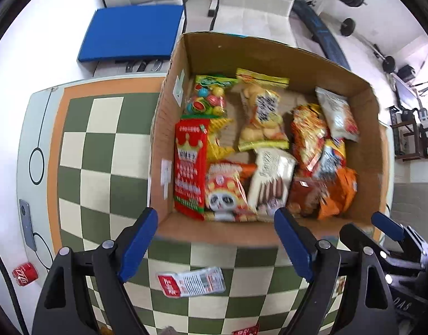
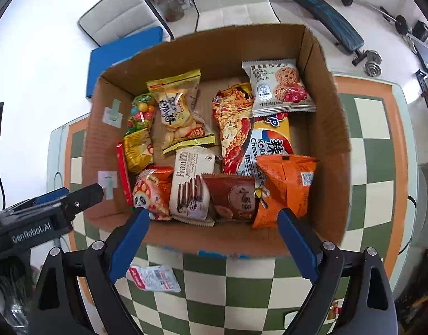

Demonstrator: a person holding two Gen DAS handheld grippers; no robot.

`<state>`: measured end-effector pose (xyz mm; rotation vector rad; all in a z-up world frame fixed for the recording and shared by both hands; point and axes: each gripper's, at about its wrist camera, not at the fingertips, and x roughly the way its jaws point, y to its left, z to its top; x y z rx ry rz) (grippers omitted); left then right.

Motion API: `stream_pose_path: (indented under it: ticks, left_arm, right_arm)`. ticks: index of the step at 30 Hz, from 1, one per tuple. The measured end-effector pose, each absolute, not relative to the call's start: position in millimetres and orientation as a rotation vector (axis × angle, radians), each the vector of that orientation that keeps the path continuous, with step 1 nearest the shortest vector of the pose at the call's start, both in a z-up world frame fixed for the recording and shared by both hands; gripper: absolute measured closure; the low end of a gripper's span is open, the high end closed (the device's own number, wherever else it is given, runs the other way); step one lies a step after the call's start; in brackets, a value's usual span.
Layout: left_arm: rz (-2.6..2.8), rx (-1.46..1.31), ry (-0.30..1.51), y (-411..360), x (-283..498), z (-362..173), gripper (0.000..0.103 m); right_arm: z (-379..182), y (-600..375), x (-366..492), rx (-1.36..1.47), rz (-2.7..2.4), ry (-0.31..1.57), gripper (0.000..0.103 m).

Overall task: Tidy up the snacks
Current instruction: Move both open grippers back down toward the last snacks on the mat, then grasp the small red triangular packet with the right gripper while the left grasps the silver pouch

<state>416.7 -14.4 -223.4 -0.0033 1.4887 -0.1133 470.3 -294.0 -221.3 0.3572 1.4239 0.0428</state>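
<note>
1. Both grippers are hovering over the near edge of the box (image 1: 169, 128), which is sitting on the checkered mat (image 1: 102, 150). The left gripper (image 1: 215, 224) is spread wide with nothing between its blue pads, and the right gripper (image 2: 214, 224) is just as wide and just as empty.
2. The snacks are lying packed inside the box, filling most of its floor, with one white-and-red sachet (image 1: 191, 281) resting outside on the mat just in front of the box.
3. Only the left view is showing a red cola can (image 1: 25, 273) on its side at the table's left edge, and a phone (image 1: 26, 223) near it.
4. The left view is also catching the tall red pack (image 1: 190, 164) face-on against the left wall; in the right view it is showing only as a thin red edge.
5. The right view is giving the sharper read: "Franzzi" on the white biscuit pack (image 2: 191, 184), "Cheese" on the pack (image 2: 269, 145) beside it, a cookie picture on the cookie pack (image 2: 278, 86) at the back right.
6. The right view is also showing "GenRobot.AI" printed on the left gripper's body at its left edge.
7. A panda face is showing on the panda pack (image 2: 151, 192); the orange bag (image 2: 286, 187) is lying at the front right.
</note>
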Motion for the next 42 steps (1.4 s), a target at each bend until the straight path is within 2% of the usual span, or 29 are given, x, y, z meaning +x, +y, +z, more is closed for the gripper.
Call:
stream_pose_path:
  ticks: [4,8,17,25,27,29,31,42]
  left_arm:
    - [-0.104,-0.005,1.448,-11,364,-212,0.018]
    - [-0.050,0.004,1.446,-3,301,-223,0.018]
    - [-0.001,0.120,1.591,13,208,-295,0.018]
    - [0.011,0.219,1.615,26,181,-321,0.018]
    - [0.005,0.252,1.608,26,182,-324,0.018]
    - [-0.014,0.286,1.599,23,185,-326,0.018]
    - [-0.042,0.319,1.587,20,190,-329,0.018]
    - [-0.291,0.751,1.519,-23,242,-368,0.018]
  right_arm:
    - [-213,-300,434,0.402,0.078,1.430,0.008]
    - [-229,-305,378,0.470,0.086,1.502,0.008]
    - [-354,-262,230,0.748,0.142,1.944,0.008]
    - [-403,-235,186,0.909,0.078,2.015,0.009]
    - [-407,-228,184,0.910,0.073,2.013,0.019]
    - [-411,-222,180,0.922,0.063,2.008,0.048]
    - [-413,-218,177,0.937,0.046,1.995,0.066]
    - [-385,-224,199,0.882,0.034,1.862,0.068]
